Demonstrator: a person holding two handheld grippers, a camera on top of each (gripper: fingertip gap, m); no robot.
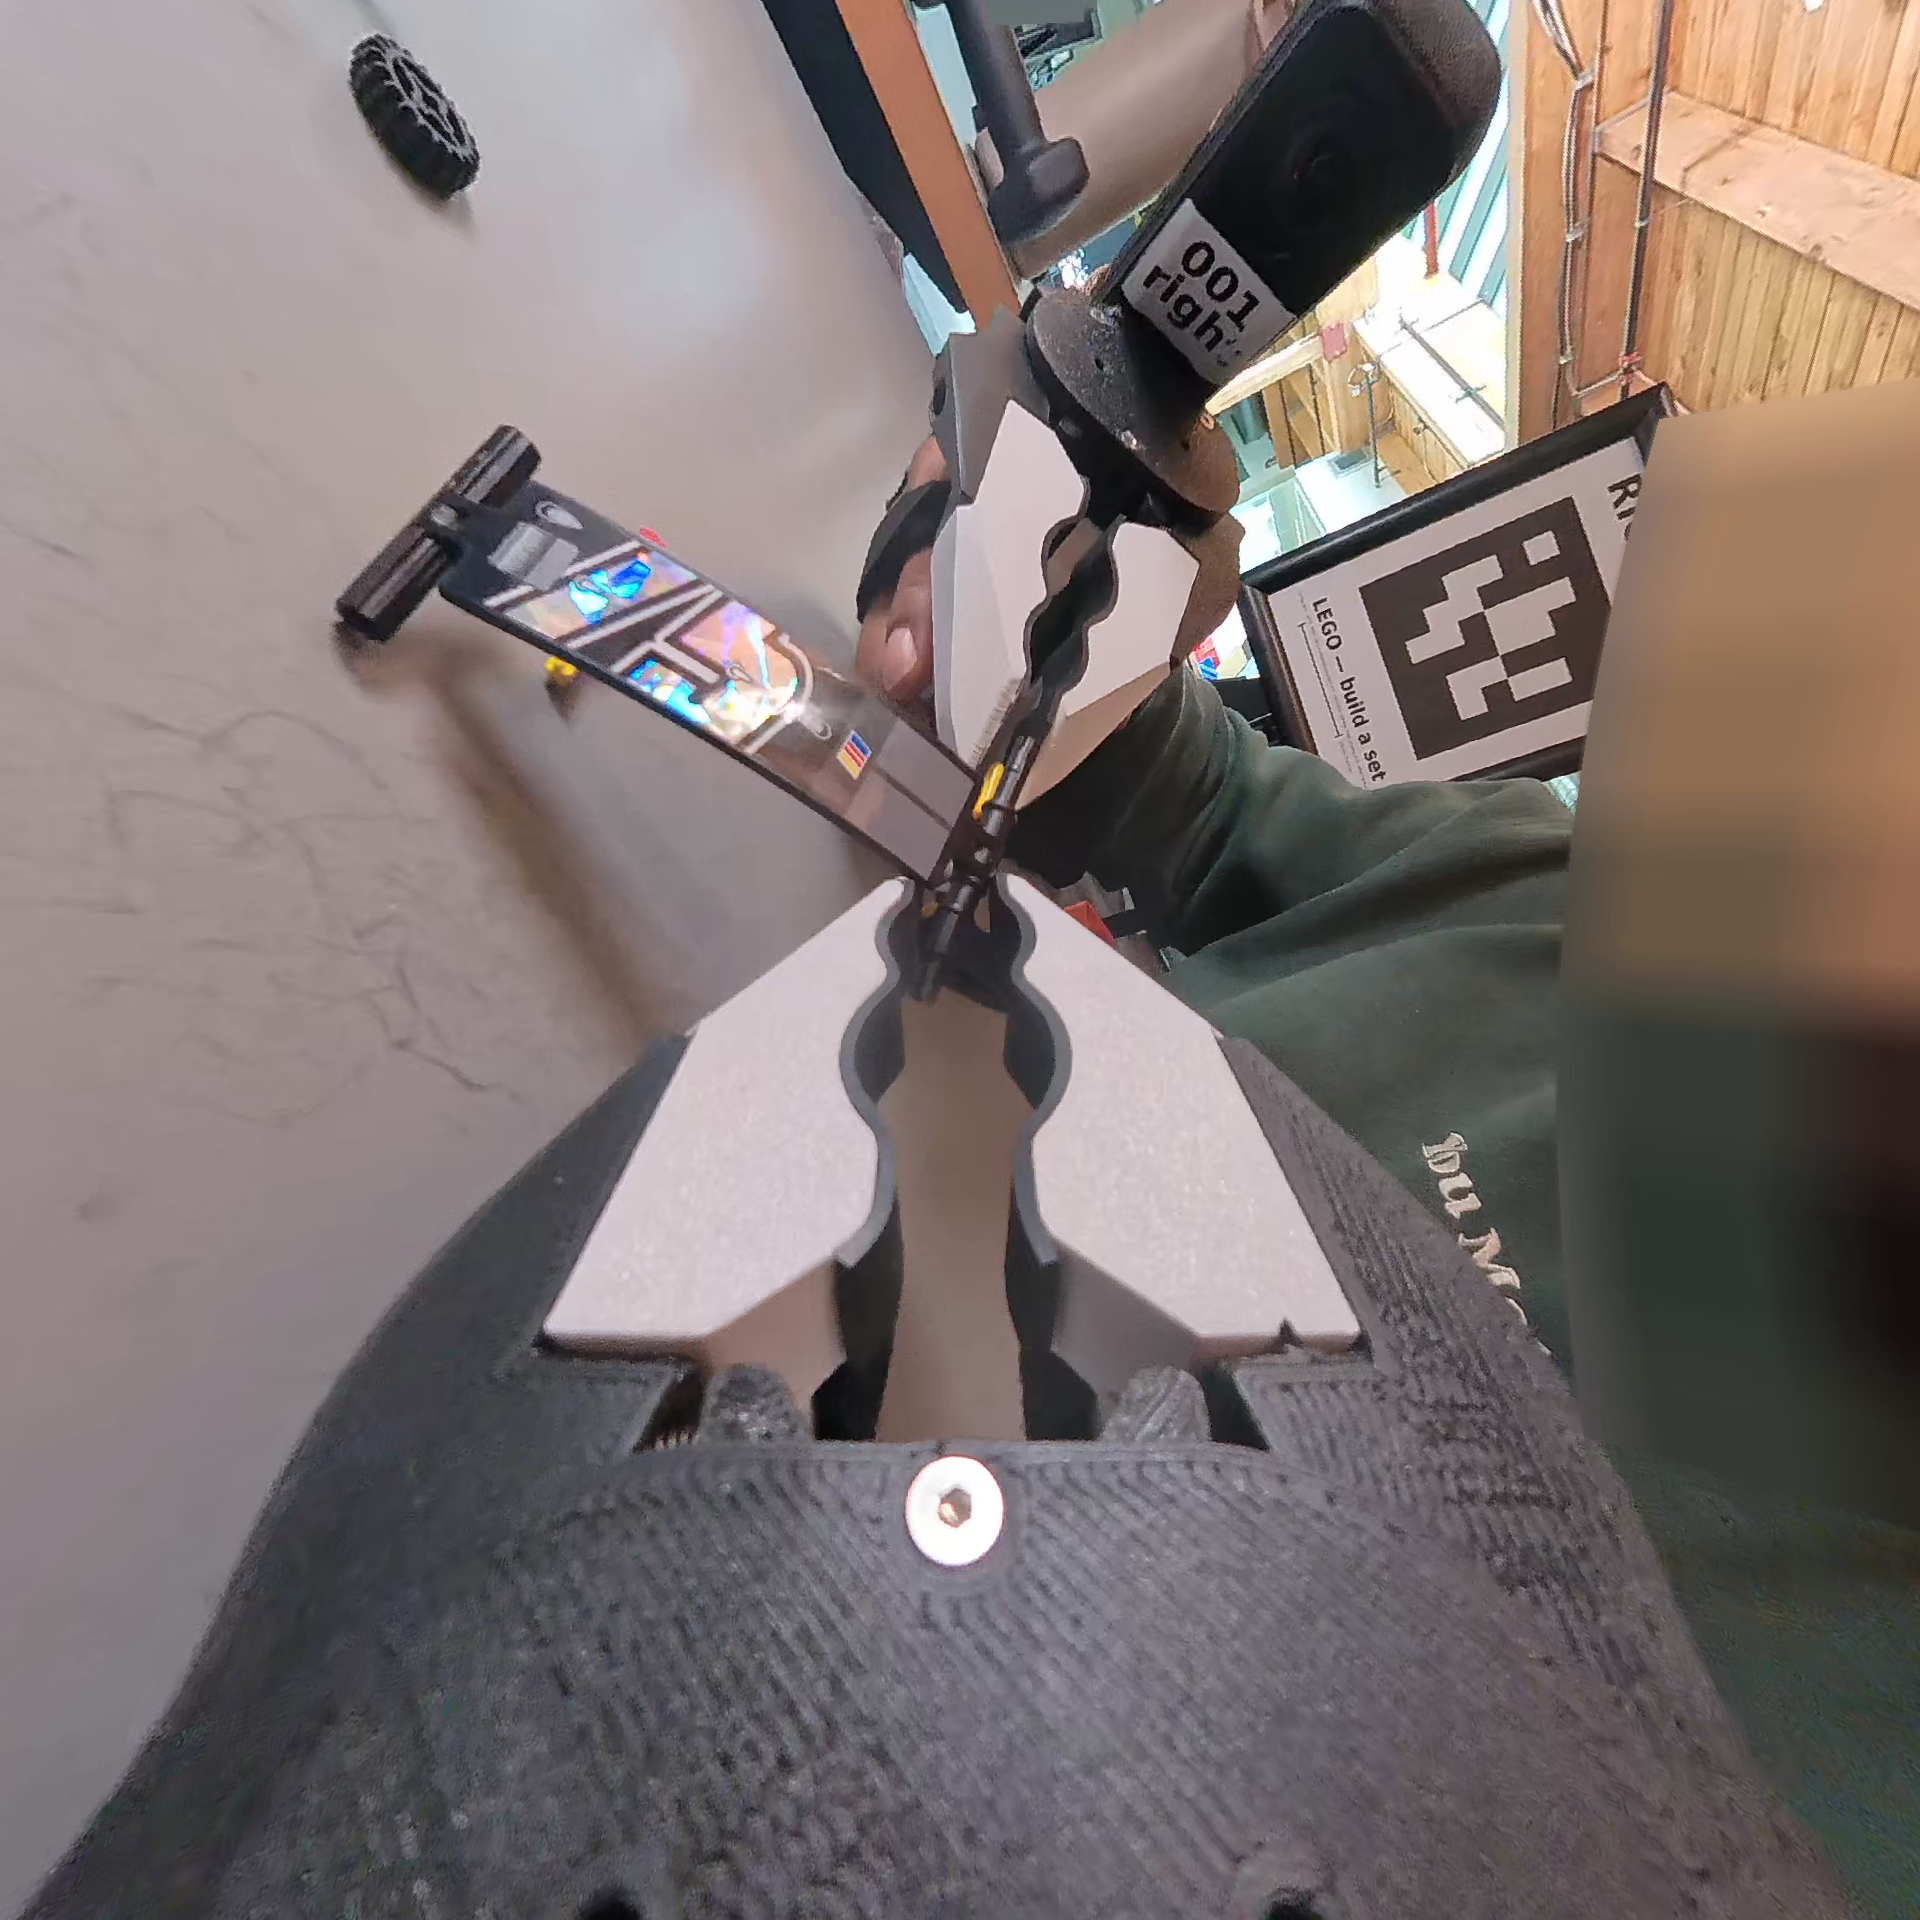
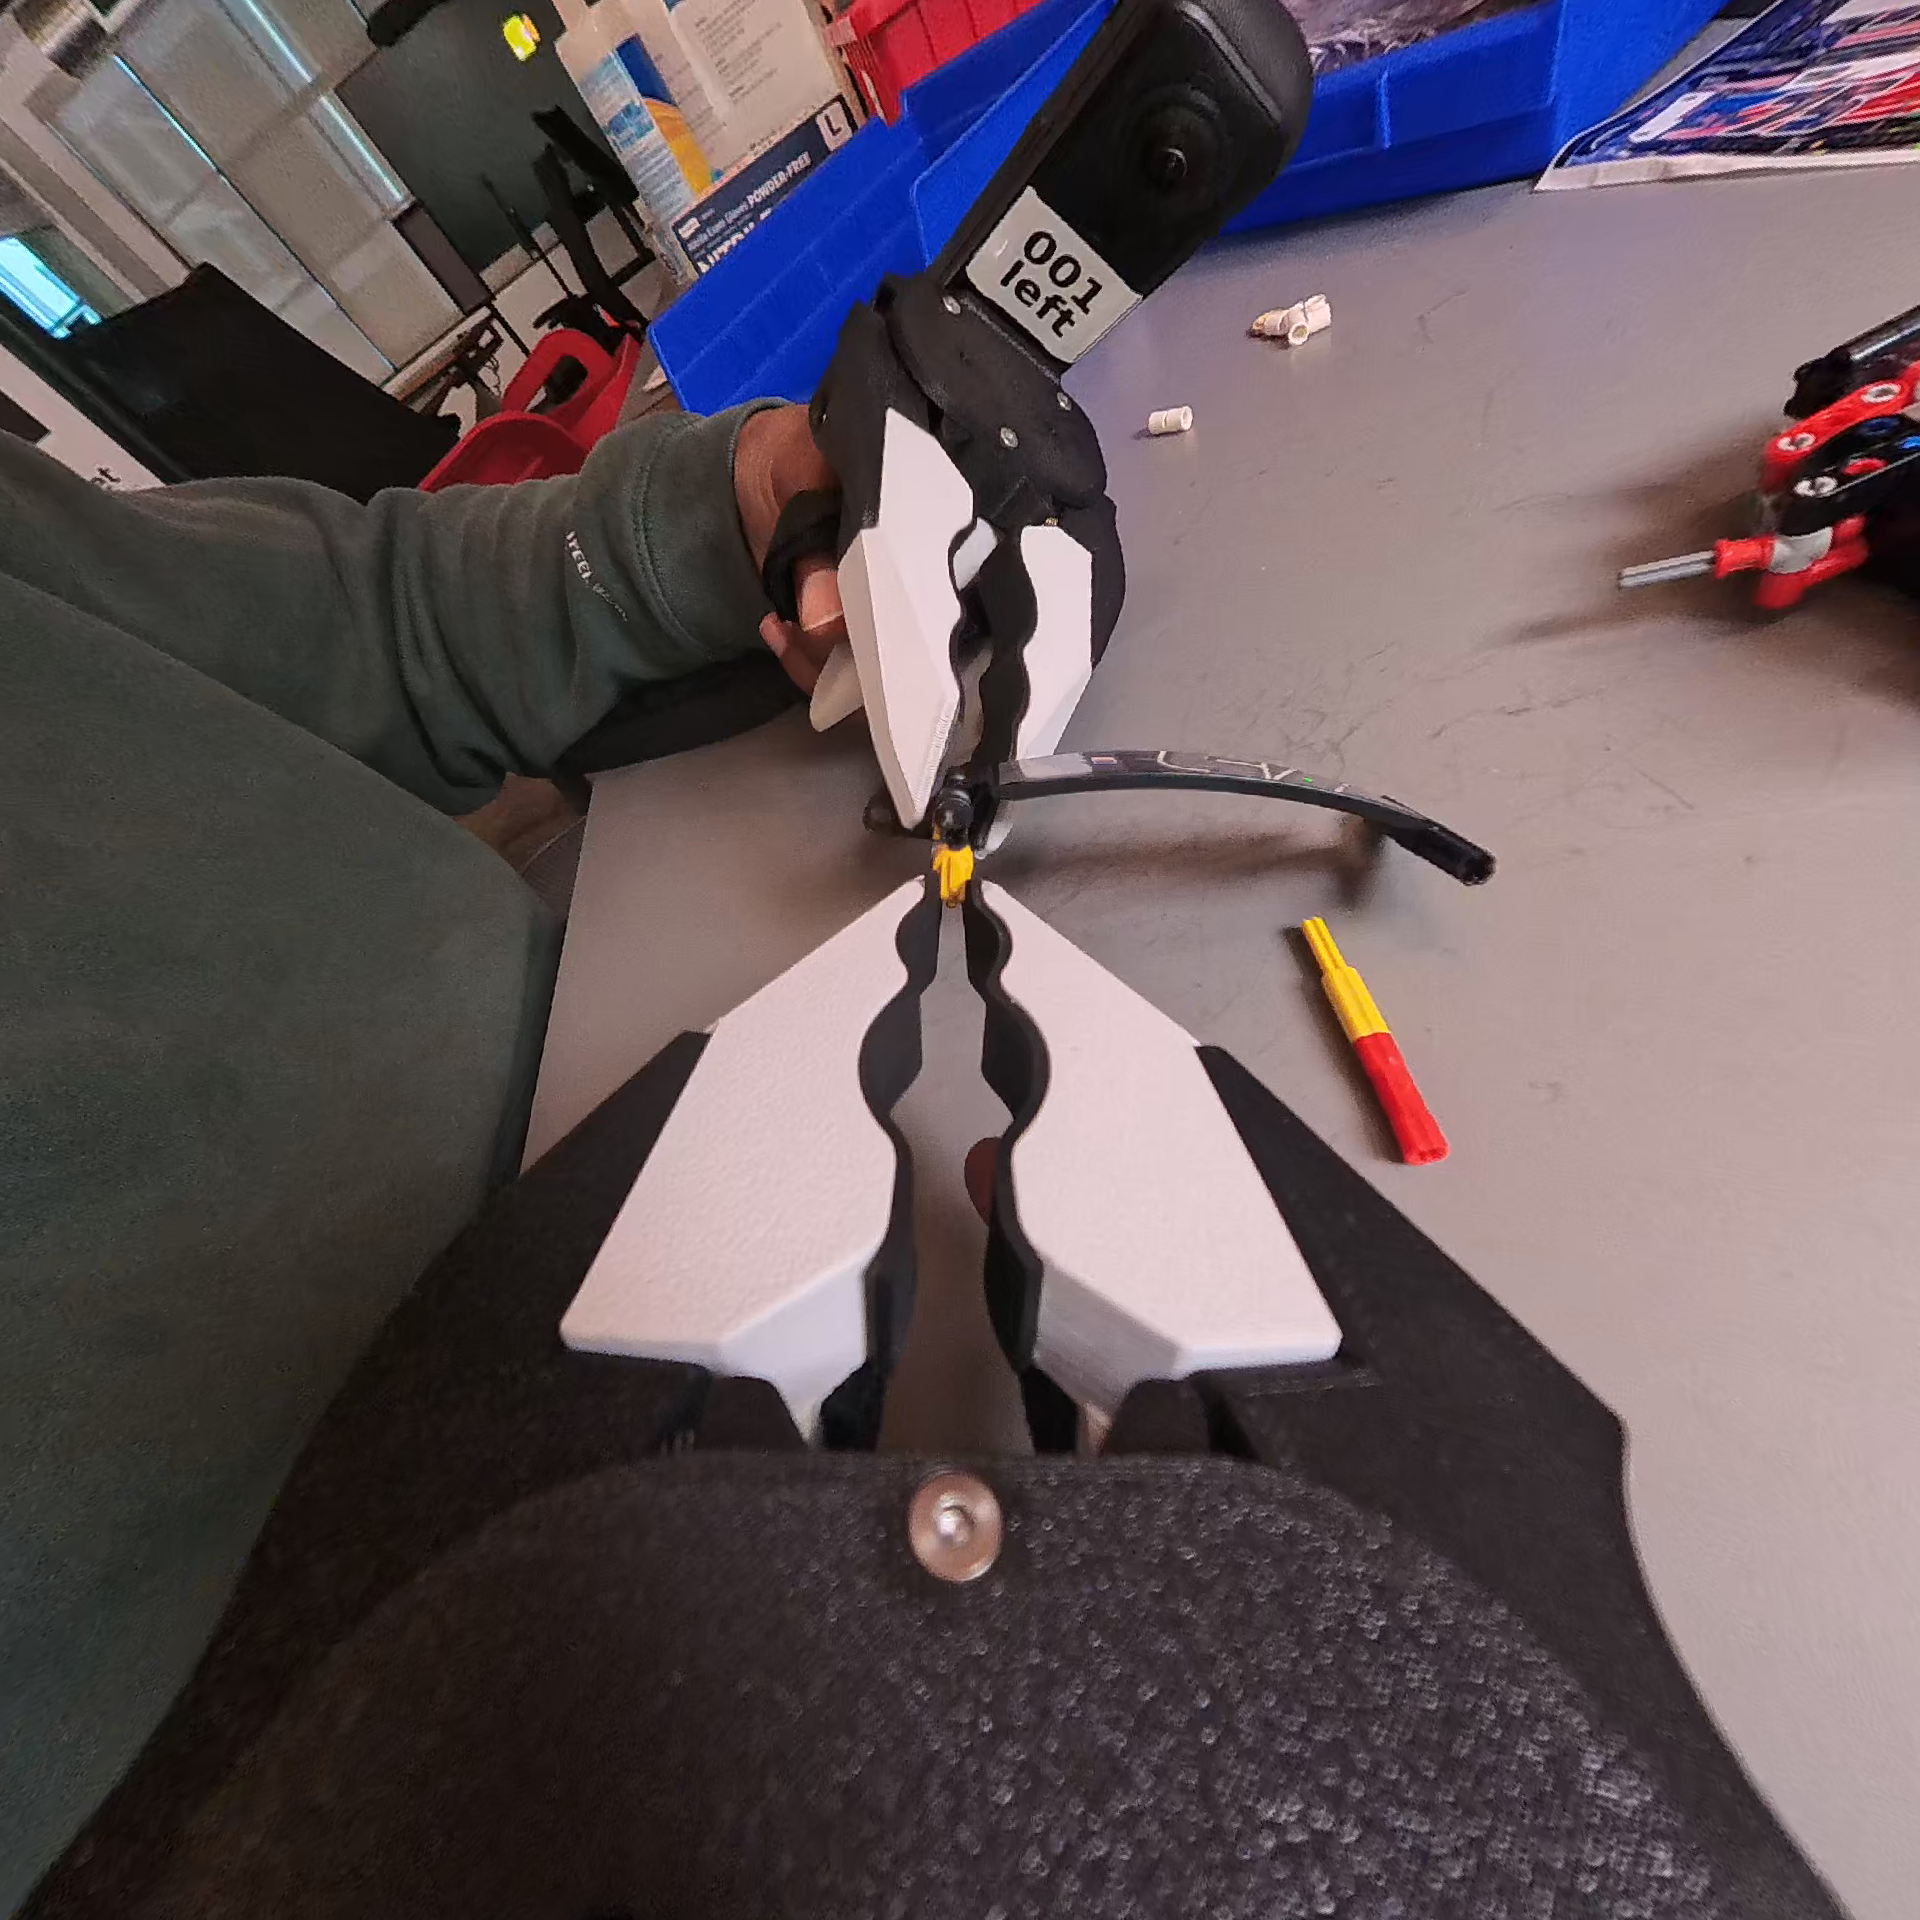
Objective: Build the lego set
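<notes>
Two grippers meet mid-frame: we judge the yellow pin [image 2: 952, 871], clenched in right gripper [image 2: 948, 902] fingers, may slip or jam if misaligned with the black panel [image 1: 686, 655] end grasped by left gripper [image 1: 951, 914].

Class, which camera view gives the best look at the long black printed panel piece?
The left wrist view: the black printed panel shows its flat decorated face along its length, down to the crossbar at its far end. The right wrist view catches it only edge-on, a thin curved strip with the print barely visible.
</notes>
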